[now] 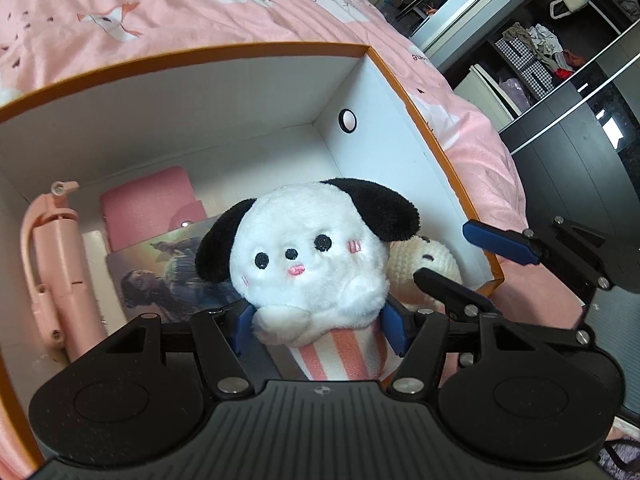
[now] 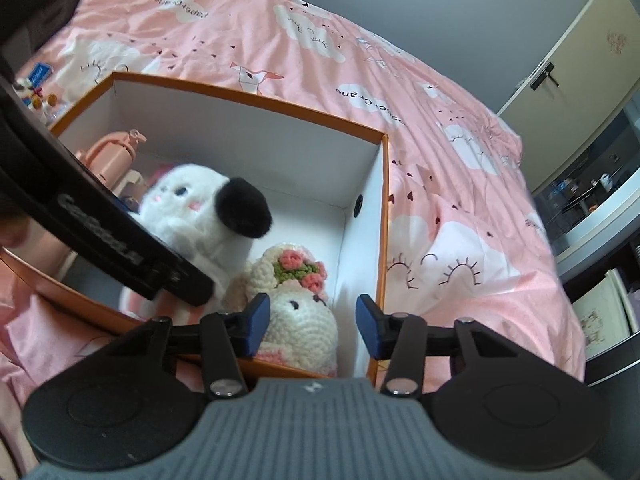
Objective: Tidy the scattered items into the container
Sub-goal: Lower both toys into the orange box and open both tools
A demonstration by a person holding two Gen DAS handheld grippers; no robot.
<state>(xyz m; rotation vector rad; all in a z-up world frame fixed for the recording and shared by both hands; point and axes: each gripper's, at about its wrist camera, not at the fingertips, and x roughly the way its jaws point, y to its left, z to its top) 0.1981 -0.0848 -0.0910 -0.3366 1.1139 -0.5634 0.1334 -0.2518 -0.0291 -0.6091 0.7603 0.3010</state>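
One orange box (image 1: 436,128) with white walls, on one bed (image 2: 460,168) under a pink cover. Soft toys in the box: two, a white plush dog (image 1: 312,264) with black ears and a cream crocheted doll (image 2: 300,320). Also inside: one pink bottle (image 1: 52,272), one pink wallet (image 1: 148,208), one picture card (image 1: 168,276).

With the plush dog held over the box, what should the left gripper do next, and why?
Probably open. The left gripper is clamped on the plush dog, already inside the orange box among the other items, and the right gripper stands open above the crochet doll, apart from it.
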